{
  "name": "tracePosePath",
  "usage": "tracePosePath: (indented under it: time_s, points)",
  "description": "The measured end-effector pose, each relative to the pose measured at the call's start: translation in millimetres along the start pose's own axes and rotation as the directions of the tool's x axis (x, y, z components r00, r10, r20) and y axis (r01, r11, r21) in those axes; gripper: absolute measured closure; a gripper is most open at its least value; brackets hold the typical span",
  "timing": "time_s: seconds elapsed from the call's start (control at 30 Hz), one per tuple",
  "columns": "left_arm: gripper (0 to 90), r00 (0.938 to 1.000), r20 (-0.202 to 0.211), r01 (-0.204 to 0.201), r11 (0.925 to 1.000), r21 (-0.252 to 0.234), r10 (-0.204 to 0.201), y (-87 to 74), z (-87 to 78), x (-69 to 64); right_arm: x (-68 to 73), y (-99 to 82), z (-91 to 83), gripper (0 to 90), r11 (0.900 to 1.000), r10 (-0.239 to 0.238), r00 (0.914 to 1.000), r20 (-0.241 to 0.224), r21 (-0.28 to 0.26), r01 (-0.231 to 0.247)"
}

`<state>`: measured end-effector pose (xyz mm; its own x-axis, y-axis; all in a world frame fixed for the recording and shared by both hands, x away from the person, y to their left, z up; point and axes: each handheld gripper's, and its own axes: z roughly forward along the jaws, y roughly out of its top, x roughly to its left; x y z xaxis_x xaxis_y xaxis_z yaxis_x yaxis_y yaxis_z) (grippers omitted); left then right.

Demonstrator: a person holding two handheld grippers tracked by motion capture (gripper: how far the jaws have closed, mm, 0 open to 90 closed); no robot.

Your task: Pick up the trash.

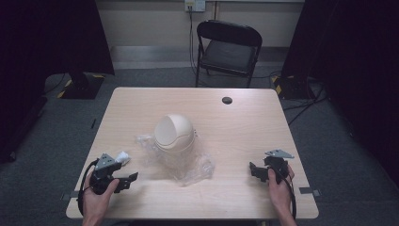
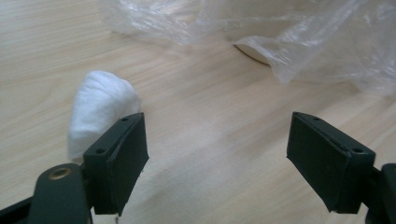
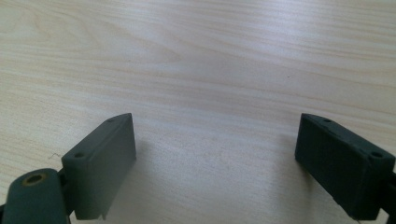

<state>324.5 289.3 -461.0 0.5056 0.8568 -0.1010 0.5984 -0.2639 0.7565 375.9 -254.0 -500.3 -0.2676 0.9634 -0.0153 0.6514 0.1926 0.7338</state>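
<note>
White and soft, the cotton wad [image 2: 100, 109] looks like a small crumpled lump with a fuzzy, rounded top. It lies on the pale wooden surface [image 1: 244, 127], near the front left corner, and in the left gripper view it sits just outside the left jaw of the left claw [image 2: 217, 161], partly hidden behind that jaw. The jaws of this claw stand apart and nothing is between them; only bare wood shows in the gap. In the high view the wad [image 1: 122, 157] lies just beside the grey plate of the left claw [image 1: 127, 181], which a hand holds low over the surface.

Further in, a beige dome-shaped bin [image 1: 174, 133] stands near the middle on a crinkled clear plastic bag [image 1: 195, 167]. The bag [image 2: 299, 37] also fills the top of the left gripper view.

On the right side, the right claw [image 3: 215, 165] is spread wide over bare wood and pinches nothing.
</note>
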Motion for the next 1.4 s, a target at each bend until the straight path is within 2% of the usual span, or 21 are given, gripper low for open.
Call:
tracePosePath:
  time_s: [0.03, 0.23, 0.33, 0.37, 0.4, 0.47, 0.5, 0.53, 0.63, 0.67, 0.83, 1.0, 1.1, 1.13, 1.3, 1.4]
  points:
    - [20.1, 0.9996, 0.028, 0.007, 0.9999, -0.007, -0.007, 3.1, 0.3, 0.6, 0.0, 0.0, 0.0, 11.4, 1.0, 0.001, 1.0, 0.001, 0.001, -0.001]
    - [20.1, 0.9986, 0.051, 0.01, 0.999, -0.043, -0.008, 11.1, -3.8, -0.1, 0.3, 0.2, 0.2, 11.3, 1.0, 0.002, 1.0, 0.004, 0.0, -0.002]
    - [20.1, 0.9983, 0.058, -0.004, 0.9971, -0.076, 0.008, 21.0, -10.3, -2.0, 0.3, 0.2, 0.2, 11.4, 1.0, 0.002, 1.0, 0.004, 0.0, -0.002]
    - [20.1, 0.9983, 0.058, -0.004, 0.9971, -0.076, 0.008, 21.0, -10.3, -2.0, 0.3, 0.2, 0.2, 11.4, 1.0, 0.002, 1.0, 0.004, 0.0, -0.002]
    - [20.1, 0.998, 0.063, 0.008, 0.9951, -0.099, -0.002, 26.6, -12.4, -1.5, 0.2, 0.2, 0.2, 11.4, 1.0, 0.002, 1.0, 0.003, 0.001, -0.002]
    - [20.2, 0.9984, 0.056, 0.002, 0.9946, -0.104, 0.004, 29.7, -13.1, -0.9, 0.2, 0.2, 0.2, 11.3, 1.0, 0.002, 1.0, 0.003, 0.001, -0.002]
    - [20.2, 0.9988, 0.048, -0.004, 0.9935, -0.114, 0.01, 36.2, -13.5, -0.8, 0.2, 0.2, 0.2, 11.3, 1.0, 0.002, 1.0, 0.003, 0.001, -0.002]
    - [20.3, 0.9982, 0.059, 0.012, 0.9918, -0.128, -0.004, 39.2, -13.7, -0.9, 0.2, 0.2, 0.2, 11.3, 1.0, 0.002, 1.0, 0.003, 0.001, -0.002]
    - [20.8, 0.9986, 0.053, 0.004, 0.9906, -0.137, 0.003, 45.6, -15.2, 0.6, 0.2, 0.2, 0.2, 11.3, 1.0, 0.002, 1.0, 0.003, 0.001, -0.002]
    - [20.9, 0.9979, 0.065, 0.004, 0.9892, -0.146, 0.006, 51.9, -16.0, 0.7, 0.2, 0.2, 0.1, 11.3, 1.0, 0.002, 1.0, 0.003, 0.001, -0.002]
    - [20.9, 0.9968, 0.07, -0.028, 0.9904, -0.135, 0.038, 63.7, -14.9, -1.6, 0.2, 0.2, 0.2, 11.3, 1.0, 0.002, 1.0, 0.003, 0.001, -0.002]
    - [20.8, 0.9963, 0.076, -0.027, 0.9893, -0.143, 0.039, 76.0, -11.2, -2.3, 0.2, 0.2, 0.2, 11.3, 1.0, 0.002, 1.0, 0.003, 0.001, -0.002]
    - [19.6, 0.9939, 0.101, -0.029, 0.988, -0.152, 0.044, 84.6, -9.4, -3.1, 0.2, 0.2, 0.2, 11.4, 1.0, 0.002, 1.0, 0.003, 0.001, -0.002]
    - [16.1, 0.9937, 0.101, -0.033, 0.9888, -0.146, 0.048, 87.9, -8.9, -4.0, 0.2, 0.2, 0.2, 11.3, 1.0, 0.002, 1.0, 0.003, 0.001, -0.002]
    - [16.1, 0.9923, 0.1, -0.058, 0.9868, -0.151, 0.074, 106.9, -4.4, -10.1, 0.2, 0.2, 0.2, 11.4, 1.0, 0.002, 1.0, 0.003, 0.001, -0.002]
    - [16.3, 0.9921, 0.094, -0.067, 0.9853, -0.157, 0.082, 112.1, -4.2, -11.5, 0.2, 0.2, 0.2, 11.3, 1.0, 0.002, 1.0, 0.003, 0.001, -0.002]
